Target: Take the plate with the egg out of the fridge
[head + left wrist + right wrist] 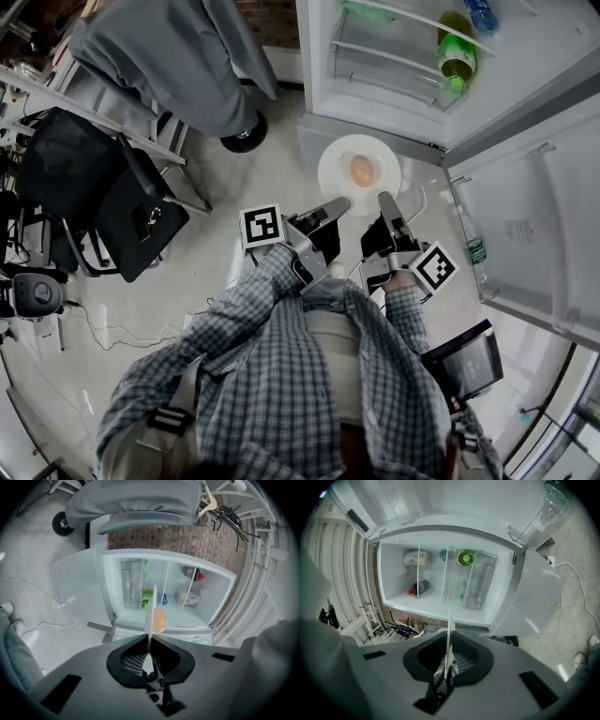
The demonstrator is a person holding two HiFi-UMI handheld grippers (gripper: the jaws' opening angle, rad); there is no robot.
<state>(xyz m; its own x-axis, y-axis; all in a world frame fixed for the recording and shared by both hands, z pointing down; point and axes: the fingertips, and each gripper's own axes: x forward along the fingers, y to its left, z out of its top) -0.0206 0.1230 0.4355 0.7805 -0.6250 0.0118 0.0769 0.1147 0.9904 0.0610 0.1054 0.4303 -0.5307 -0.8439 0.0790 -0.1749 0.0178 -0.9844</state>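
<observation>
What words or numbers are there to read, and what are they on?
None can be read.
Green bottle label: too blurred.
Clear bottle label: too small.
Left marker cube, right marker cube: black patterns, no words.
Plate: no print.

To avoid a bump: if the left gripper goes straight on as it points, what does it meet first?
Beyond the white plate that the left gripper grips, probably the lower front edge of the open fridge; depth is unclear.

Both plaid-sleeved arms [246, 305] reach forward at frame centre. The left gripper [331, 210] and right gripper [387, 203] (jaws closed) each pinch the plate [338, 156] rim.
</observation>
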